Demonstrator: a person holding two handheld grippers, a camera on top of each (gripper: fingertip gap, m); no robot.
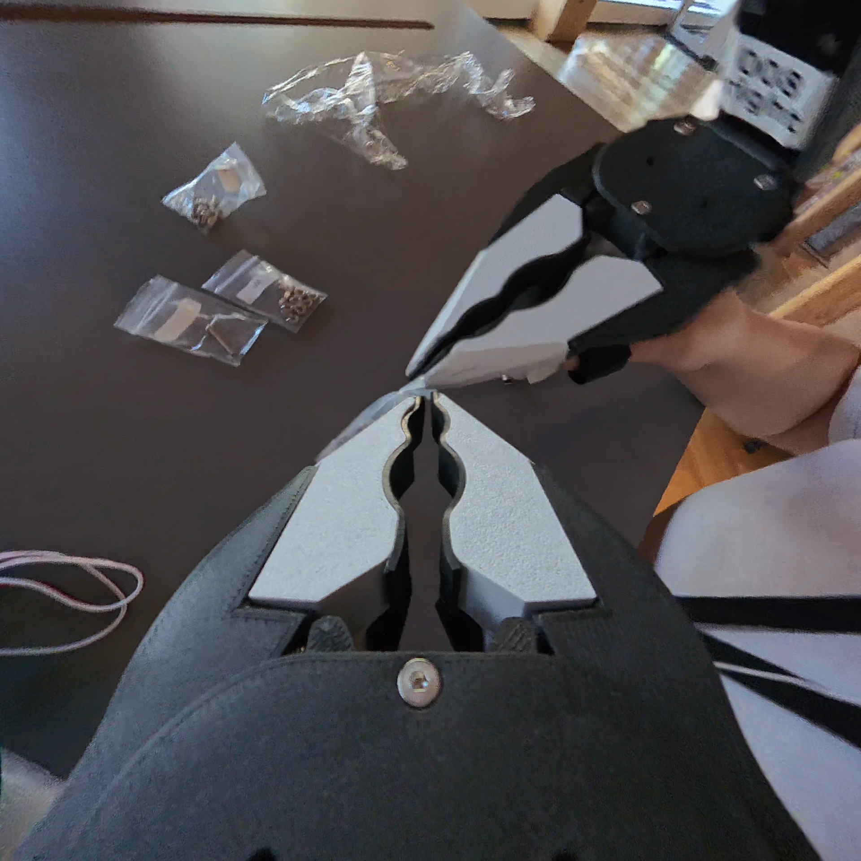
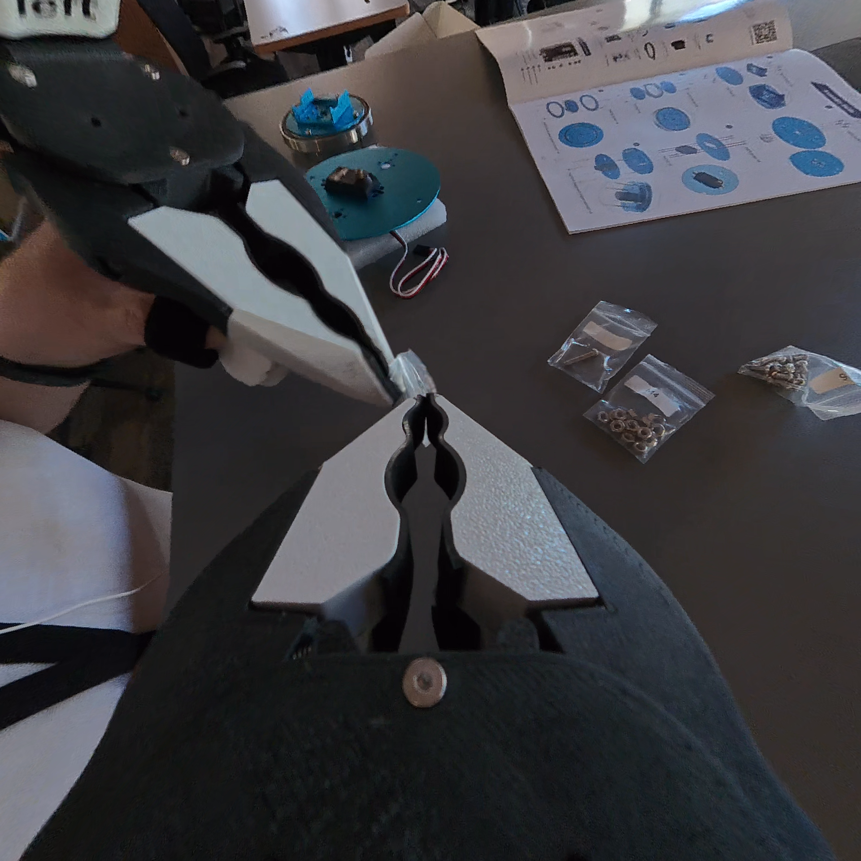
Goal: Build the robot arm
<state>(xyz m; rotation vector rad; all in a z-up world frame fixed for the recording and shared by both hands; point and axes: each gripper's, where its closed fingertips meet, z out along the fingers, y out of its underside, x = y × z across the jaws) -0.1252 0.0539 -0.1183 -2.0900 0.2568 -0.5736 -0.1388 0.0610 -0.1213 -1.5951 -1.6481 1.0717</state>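
My left gripper [image 1: 426, 399] and my right gripper [image 2: 426, 401] meet tip to tip a little above a dark table [image 1: 93, 442]. Both are shut on one small clear plastic bag [image 2: 414, 370]. In the left wrist view the bag [image 1: 372, 417] pokes out to the left of my fingertips. The right gripper [image 1: 412, 372] comes in there from the upper right. In the right wrist view the left gripper [image 2: 395, 390] comes in from the upper left. What is inside the bag is hidden.
Three small zip bags of metal hardware [image 2: 647, 407] [image 2: 603, 342] [image 2: 801, 379] lie to the right. Farther back are a blue disc on white foam [image 2: 372, 195], a metal ring with a blue part [image 2: 326, 121], a cable [image 2: 419, 272] and an open booklet [image 2: 675, 130]. Crumpled clear wrap [image 1: 372, 102] lies far off. Both grippers' tips are close together, under 4 cm apart. From either gripper's tips it is about 20 cm to the blue disc on white foam [image 2: 372, 195].
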